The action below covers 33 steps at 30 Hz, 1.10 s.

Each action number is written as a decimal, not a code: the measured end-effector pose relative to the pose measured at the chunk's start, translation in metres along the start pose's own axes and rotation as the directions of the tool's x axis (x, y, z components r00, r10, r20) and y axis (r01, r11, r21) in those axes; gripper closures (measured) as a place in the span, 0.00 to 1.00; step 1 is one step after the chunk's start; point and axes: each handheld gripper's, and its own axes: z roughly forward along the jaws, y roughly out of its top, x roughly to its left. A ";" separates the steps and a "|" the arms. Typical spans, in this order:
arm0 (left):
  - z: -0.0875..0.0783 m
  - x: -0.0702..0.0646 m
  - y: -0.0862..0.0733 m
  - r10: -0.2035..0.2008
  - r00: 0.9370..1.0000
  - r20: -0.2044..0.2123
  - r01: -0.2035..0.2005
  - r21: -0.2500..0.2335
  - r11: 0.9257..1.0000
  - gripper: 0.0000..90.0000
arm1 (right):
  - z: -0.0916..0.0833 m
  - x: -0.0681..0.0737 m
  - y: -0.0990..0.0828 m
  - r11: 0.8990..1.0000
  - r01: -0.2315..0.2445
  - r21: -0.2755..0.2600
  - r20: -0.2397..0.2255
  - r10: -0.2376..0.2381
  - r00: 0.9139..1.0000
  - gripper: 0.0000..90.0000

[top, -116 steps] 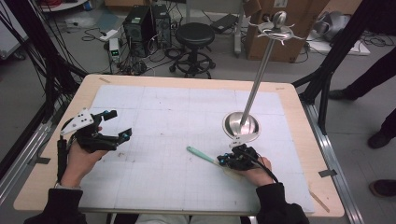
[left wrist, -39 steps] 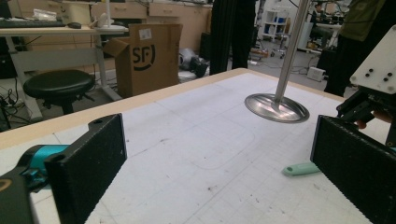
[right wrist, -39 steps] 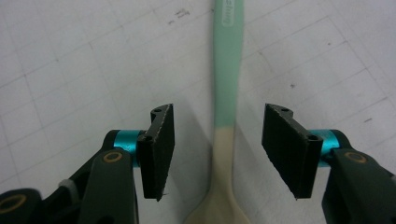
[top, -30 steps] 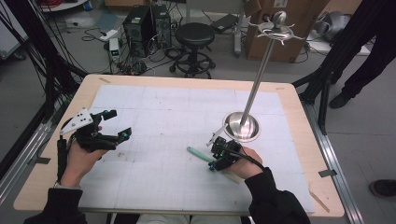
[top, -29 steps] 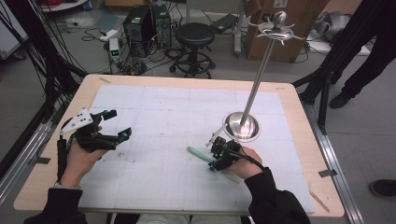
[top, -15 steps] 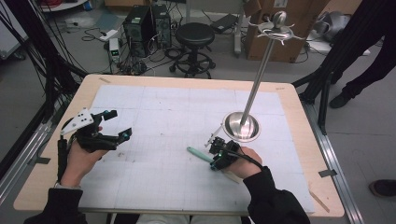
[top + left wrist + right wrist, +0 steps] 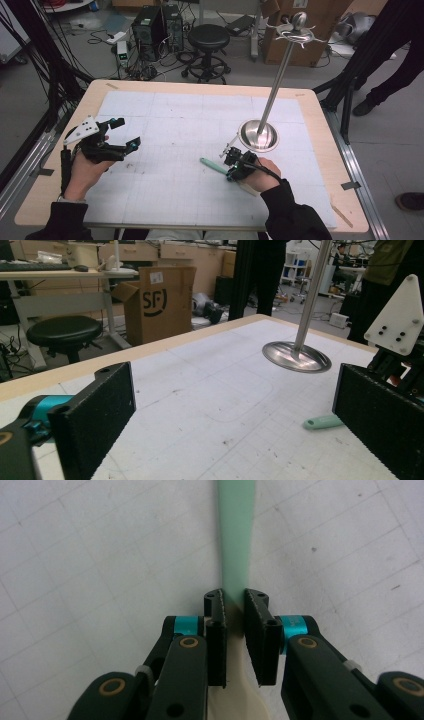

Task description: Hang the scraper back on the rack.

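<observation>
A utensil with a mint-green handle (image 7: 211,165) and a cream end lies flat on the white gridded mat (image 7: 190,125), right of centre. My right gripper (image 7: 231,166) comes at it from the right. In the right gripper view it (image 7: 235,600) is shut on the utensil (image 7: 236,540), its jaws pressed on where green meets cream. My left gripper (image 7: 126,133) sits at the mat's left side, held in a hand, open and holding nothing. Its own view has the black jaws (image 7: 235,415) wide apart, with the green handle (image 7: 322,422) far off by the right one.
A steel stand with a round dished base (image 7: 258,135) and a tall leaning pole rises just behind my right gripper; its base (image 7: 297,356) also shows in the left gripper view. A wooden rim (image 7: 320,150) borders the table. A stool, boxes and cables lie beyond.
Since 3.9 s ago my right hand has shifted left and forward onto the utensil. Over the last second it has barely moved. The left gripper has stayed put.
</observation>
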 end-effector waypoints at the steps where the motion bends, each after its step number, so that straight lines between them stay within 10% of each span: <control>1: 0.000 0.000 0.000 0.000 1.000 0.001 0.000 0.002 1.000 0.05 | 0.000 0.000 0.000 1.000 0.000 0.000 0.000 0.000 1.000 0.90; 15: 0.000 0.000 0.000 0.003 1.000 -0.002 -0.003 0.001 1.000 0.05 | -0.016 -0.009 -0.022 0.980 -0.029 -0.196 -0.028 0.024 0.999 0.90; 32: 0.001 -0.001 0.000 0.006 1.000 0.001 -0.006 0.005 1.000 0.05 | -0.054 -0.031 -0.064 0.859 -0.067 -0.507 -0.054 0.046 0.997 0.90; 33: 0.001 -0.001 0.000 0.006 1.000 0.000 -0.006 0.004 1.000 0.05 | -0.058 -0.035 -0.070 0.835 -0.084 -0.544 -0.065 0.059 0.996 0.90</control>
